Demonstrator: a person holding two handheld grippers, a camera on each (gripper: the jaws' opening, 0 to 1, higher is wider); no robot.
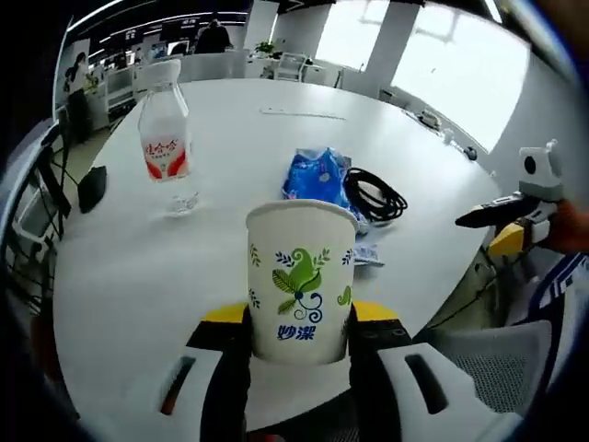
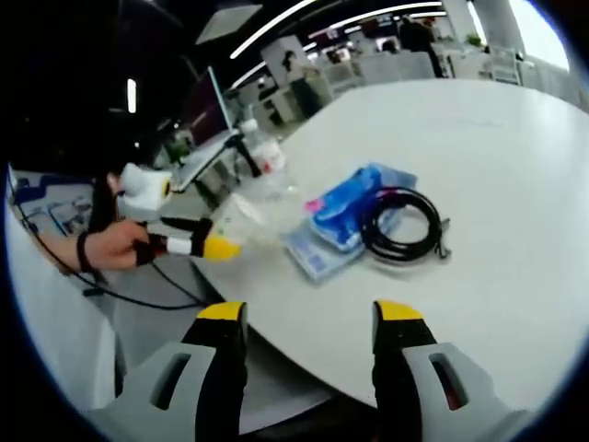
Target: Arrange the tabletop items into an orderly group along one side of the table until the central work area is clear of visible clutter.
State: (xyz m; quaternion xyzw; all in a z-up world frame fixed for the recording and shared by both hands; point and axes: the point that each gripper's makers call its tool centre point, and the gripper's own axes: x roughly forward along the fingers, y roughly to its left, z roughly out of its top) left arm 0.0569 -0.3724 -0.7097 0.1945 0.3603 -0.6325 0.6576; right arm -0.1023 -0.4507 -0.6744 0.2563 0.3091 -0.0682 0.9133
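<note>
A broad white desk (image 1: pixel 276 138) with a rounded edge stands in an open office. Bright windows (image 1: pixel 442 55) glow beyond its far edge, strip lights (image 2: pixel 276 18) line the dark ceiling, and other desks and chairs (image 1: pixel 294 64) stand behind.

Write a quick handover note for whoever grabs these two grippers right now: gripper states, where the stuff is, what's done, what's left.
Left gripper: shut on the paper cup, upright between its jaws near the table edge.
Right gripper: open, holding nothing, at the table edge facing the blue packet and black cable.
Things: the coiled cable lies against the packet, mid-table. The water bottle stands upright apart from them, farther in.
Done: cup picked up.
Left: set the cup down at one side, then bring the bottle, packet and cable next to it so the middle is clear.
</note>
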